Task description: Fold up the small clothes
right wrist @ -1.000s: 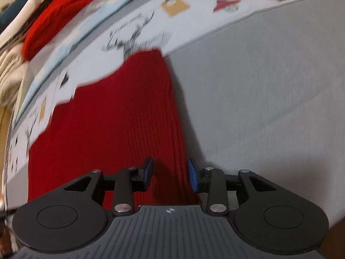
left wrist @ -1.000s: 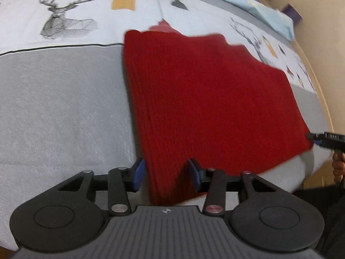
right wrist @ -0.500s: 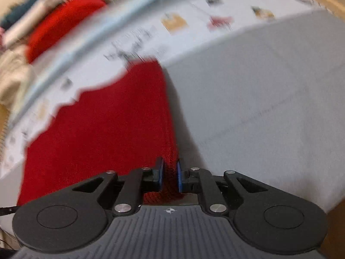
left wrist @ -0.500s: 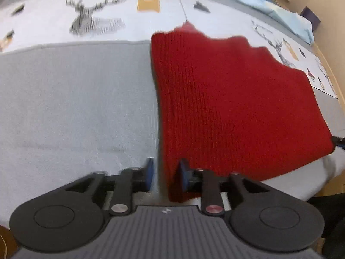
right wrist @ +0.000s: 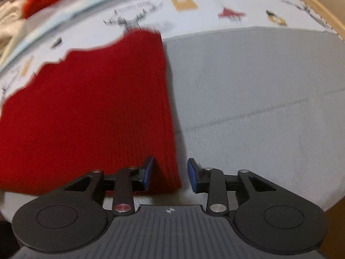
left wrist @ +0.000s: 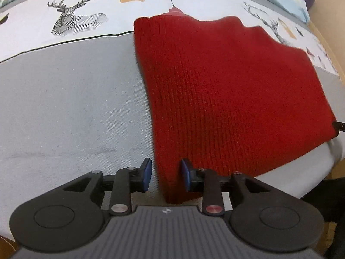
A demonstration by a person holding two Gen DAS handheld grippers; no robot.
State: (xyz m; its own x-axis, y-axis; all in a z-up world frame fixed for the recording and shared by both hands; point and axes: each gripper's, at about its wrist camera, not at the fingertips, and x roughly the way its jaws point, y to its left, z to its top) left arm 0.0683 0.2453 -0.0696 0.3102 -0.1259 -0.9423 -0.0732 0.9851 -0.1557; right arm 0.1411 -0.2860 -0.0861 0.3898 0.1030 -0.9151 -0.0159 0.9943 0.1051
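Red knit garment [left wrist: 226,90] corners between parted pads of left tool [left wrist: 165,176] and right tool [right wrist: 170,174].

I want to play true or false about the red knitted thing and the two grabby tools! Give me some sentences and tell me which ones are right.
1. The left tool is open around a near corner of the red knitted garment. True.
2. The right tool is squeezed shut on the garment. False: its jaws stand apart, with the garment's edge between them.
3. The garment lies on a grey bedcover. True.
4. The bedcover's white part has cats printed on it. False: it shows a deer print.
5. The garment is blue. False: it is red.
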